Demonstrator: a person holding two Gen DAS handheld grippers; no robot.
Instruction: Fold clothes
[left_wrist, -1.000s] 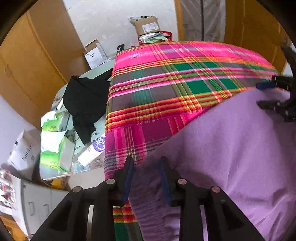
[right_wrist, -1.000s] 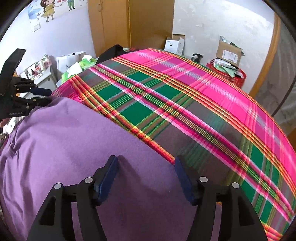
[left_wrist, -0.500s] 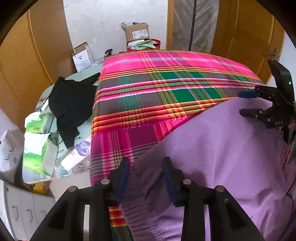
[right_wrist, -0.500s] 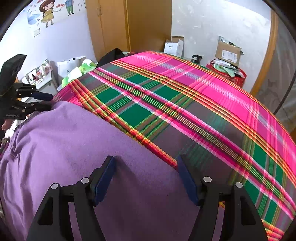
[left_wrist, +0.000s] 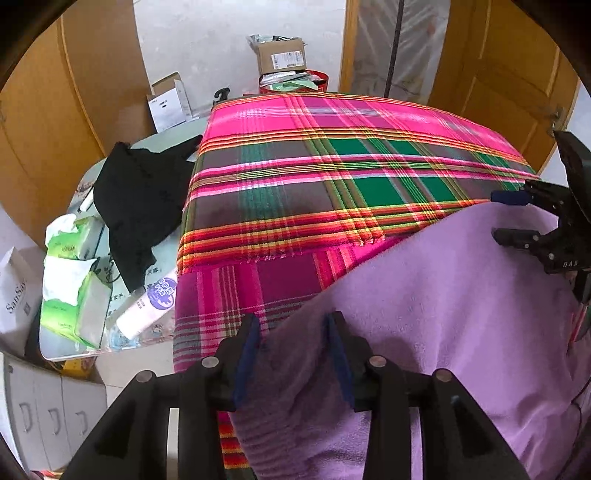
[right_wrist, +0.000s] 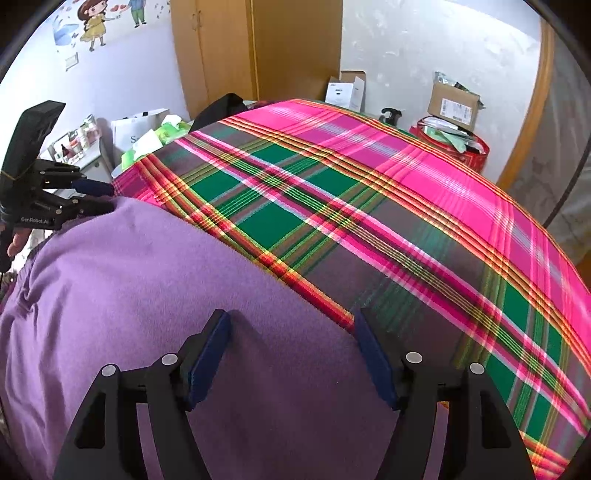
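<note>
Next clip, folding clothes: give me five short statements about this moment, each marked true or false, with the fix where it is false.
1. The purple fleece garment lies on the pink, green and grey plaid cloth. True.
2. The right tongs stand wide open above the garment. True.
3. The black crumpled garment lies on top of the purple one. False: it lies apart, on the side table beside the plaid cloth.
4. A bunched fold of purple fleece sits between the left tongs. True.
5. The brown cardboard box rests on the plaid cloth. False: it sits beyond it, near the wall.
</note>
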